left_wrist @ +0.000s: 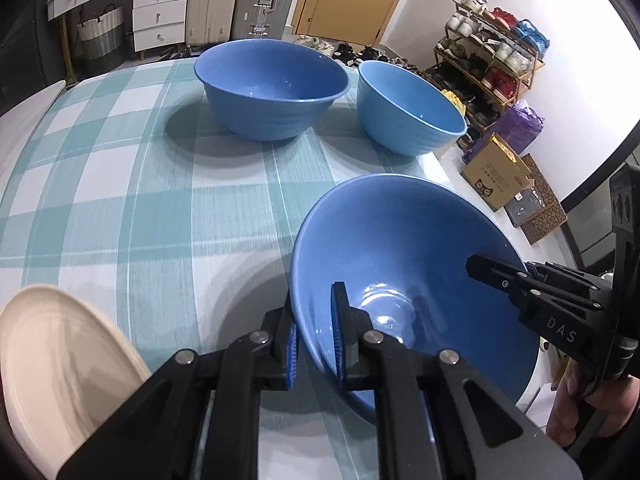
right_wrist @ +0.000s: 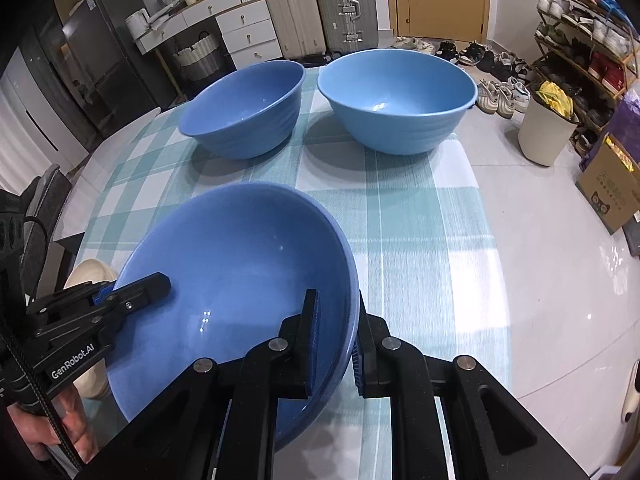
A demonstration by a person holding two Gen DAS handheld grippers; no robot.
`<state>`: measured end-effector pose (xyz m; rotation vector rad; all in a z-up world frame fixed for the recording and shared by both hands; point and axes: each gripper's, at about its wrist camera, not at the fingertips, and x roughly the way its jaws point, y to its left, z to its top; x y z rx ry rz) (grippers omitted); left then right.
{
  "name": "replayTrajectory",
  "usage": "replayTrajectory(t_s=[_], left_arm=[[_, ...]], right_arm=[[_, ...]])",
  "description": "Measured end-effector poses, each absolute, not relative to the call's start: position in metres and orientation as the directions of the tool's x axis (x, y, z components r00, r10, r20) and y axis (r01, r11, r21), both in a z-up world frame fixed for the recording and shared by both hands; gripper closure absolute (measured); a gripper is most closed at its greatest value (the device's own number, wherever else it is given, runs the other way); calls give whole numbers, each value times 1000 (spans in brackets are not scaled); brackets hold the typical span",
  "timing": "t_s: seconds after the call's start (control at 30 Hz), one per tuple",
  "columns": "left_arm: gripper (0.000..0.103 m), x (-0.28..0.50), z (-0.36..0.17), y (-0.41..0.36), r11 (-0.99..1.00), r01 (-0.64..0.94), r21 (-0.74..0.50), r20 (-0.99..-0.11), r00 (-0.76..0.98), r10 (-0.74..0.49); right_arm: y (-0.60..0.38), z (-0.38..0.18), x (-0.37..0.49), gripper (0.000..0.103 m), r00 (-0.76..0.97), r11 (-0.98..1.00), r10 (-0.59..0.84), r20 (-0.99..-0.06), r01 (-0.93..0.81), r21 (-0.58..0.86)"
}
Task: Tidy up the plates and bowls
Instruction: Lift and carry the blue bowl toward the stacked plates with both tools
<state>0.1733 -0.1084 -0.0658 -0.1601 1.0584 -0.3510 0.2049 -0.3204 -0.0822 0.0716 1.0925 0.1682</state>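
A blue bowl (left_wrist: 400, 240) (right_wrist: 240, 248) hangs tilted a little above the checked tablecloth (left_wrist: 160, 200), held by both grippers. My left gripper (left_wrist: 314, 308) is shut on its left rim, one pad inside and one outside; it also shows in the right wrist view (right_wrist: 152, 284). My right gripper (right_wrist: 338, 308) is shut on the opposite rim and shows in the left wrist view (left_wrist: 504, 272). Two more blue bowls stand upright at the far end: a darker one (left_wrist: 272, 88) (right_wrist: 248, 112) and a lighter one (left_wrist: 408, 108) (right_wrist: 396, 100).
A cream plate (left_wrist: 52, 360) (right_wrist: 90, 276) lies at the near left of the table. The table's right edge (right_wrist: 476, 184) drops to the tiled floor, where a white bin (right_wrist: 546, 128), a cardboard box (right_wrist: 612, 192) and a shoe rack (left_wrist: 492, 52) stand.
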Motion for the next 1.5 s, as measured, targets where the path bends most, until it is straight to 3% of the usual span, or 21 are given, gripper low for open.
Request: replayTrajectory(t_s=[0.57,1.33,1.5], left_arm=[[92,120,-72,-100,937,219,-272,-823,452,-345],[91,116,-88,-103,927,223,-302,-825,426,-371],[88,115,-81,-96,929,205,-307,-818,442,-368]], right_arm=[[-310,-92,135,89,466,985,173,-868,-90,148],[-301,-117,133,89,533,989,116,-838,-140,48],[-309,-106,128,82,575,992,105,-812,-121,43]])
